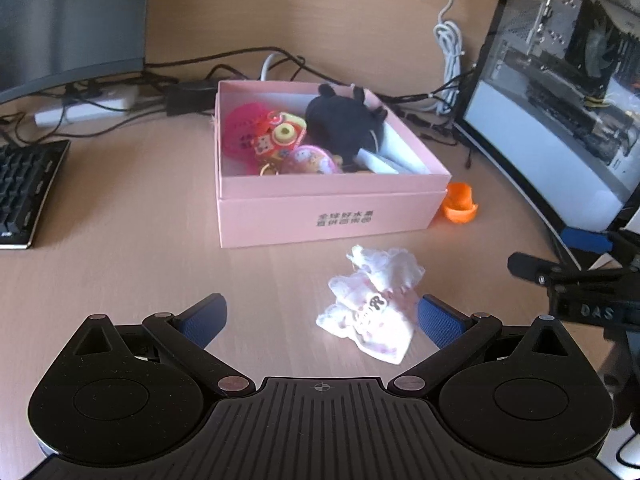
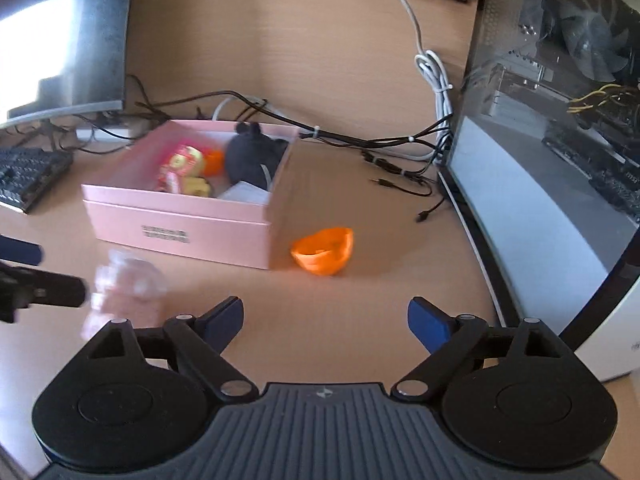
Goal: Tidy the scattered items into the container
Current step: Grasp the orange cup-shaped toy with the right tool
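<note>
A pink box (image 1: 324, 216) (image 2: 176, 224) stands on the wooden desk, holding a black plush (image 1: 344, 124) (image 2: 252, 152), pink and yellow toys (image 1: 276, 136) and white paper. A white lacy cloth pouch (image 1: 372, 304) lies on the desk in front of the box, between the tips of my open left gripper (image 1: 320, 316) and close to its right finger. In the right wrist view the pouch (image 2: 128, 292) is blurred. An orange plastic shell (image 1: 460, 202) (image 2: 324, 250) rests at the box's right corner. My right gripper (image 2: 326, 320) is open above bare desk, short of the shell.
A black keyboard (image 1: 28, 188) lies at the left, under a monitor (image 1: 68, 20). Black cables (image 2: 360, 144) and a white cable (image 1: 450, 44) run behind the box. A glass-sided computer case (image 2: 560, 128) stands at the right. The other gripper's tip (image 1: 532, 266) shows at right.
</note>
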{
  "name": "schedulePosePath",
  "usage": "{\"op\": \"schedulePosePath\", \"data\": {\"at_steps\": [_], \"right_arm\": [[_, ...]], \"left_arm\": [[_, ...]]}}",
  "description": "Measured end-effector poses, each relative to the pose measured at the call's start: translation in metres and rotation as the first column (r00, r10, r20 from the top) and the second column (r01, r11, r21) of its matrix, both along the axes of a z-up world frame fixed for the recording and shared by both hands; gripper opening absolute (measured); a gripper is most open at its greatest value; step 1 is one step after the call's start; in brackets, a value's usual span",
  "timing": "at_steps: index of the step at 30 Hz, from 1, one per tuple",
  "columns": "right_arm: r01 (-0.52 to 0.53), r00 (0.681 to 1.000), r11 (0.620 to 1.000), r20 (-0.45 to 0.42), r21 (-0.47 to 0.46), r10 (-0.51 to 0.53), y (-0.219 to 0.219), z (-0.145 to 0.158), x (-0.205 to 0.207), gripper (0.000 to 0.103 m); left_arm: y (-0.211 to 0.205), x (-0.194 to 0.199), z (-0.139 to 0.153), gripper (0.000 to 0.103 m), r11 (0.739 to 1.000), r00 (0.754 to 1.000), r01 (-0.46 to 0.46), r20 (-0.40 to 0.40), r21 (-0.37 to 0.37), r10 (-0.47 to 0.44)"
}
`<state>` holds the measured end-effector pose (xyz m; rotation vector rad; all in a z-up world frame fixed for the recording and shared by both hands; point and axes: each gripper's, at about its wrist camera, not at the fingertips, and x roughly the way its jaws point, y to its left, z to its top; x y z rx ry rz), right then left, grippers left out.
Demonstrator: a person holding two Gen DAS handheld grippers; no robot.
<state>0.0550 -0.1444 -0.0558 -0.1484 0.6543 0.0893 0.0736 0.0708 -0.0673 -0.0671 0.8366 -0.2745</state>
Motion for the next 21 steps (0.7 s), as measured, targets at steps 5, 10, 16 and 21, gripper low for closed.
{"op": "schedulePosePath", "data": {"at_steps": [5,10,16,21], "right_arm": [[-0.071,0.996,0.994,0.045,-0.087,0.075,-0.011,-0.009,0.019,0.091],[-0.184,0.981,0.976,0.042,-0.119,0.190,-0.014,-0.022,0.051,0.091],[-0.347,0.936,0.925,0.000,-0.157,0.352,-0.003,-0.034,0.091,0.080],[-0.412,0.910,0.900,-0.019,-0.145,0.414,0.001,-0.042,0.110,0.065]], "left_arm": [[-0.022,-0.003,0.001,0.103,0.995,0.998,-0.053,-0.024,0.081,0.056],[-0.035,-0.007,0.013,0.103,0.981,0.990,-0.137,-0.003,0.137,0.138],[-0.038,-0.015,0.023,0.103,0.945,0.964,-0.262,0.013,0.195,0.264],[-0.031,-0.022,0.029,0.103,0.903,0.924,-0.378,0.025,0.204,0.381]]}}
